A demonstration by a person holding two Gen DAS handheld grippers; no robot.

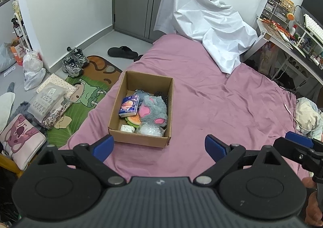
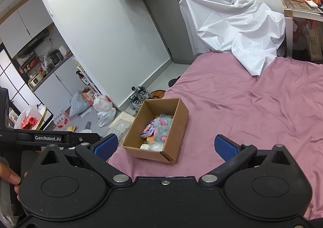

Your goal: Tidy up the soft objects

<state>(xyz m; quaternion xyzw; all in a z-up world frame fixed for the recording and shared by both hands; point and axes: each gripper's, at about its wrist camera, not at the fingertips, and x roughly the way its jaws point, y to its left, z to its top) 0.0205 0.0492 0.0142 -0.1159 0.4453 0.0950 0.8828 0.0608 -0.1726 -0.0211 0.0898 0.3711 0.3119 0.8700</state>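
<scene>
Two grippers, both empty: left gripper jaws wide, right gripper jaws wide; "GenRobot.AI" printed on the left unit's arm. One cardboard box on pink bedsheet, holding one grey plush, one tissue pack. Beyond: one white sheet. Floor: two sneakers.

- "GenRobot.AI": white lettering on the black bar of the left gripper, seen in the right wrist view at about 9 o'clock, just above the right gripper's own body.
- Tissue pack in the cardboard box, left wrist view, near centre: printed label present, characters too small to read.
- Orange carton on the floor at 9 o'clock, left wrist view: print present, not legible.
</scene>
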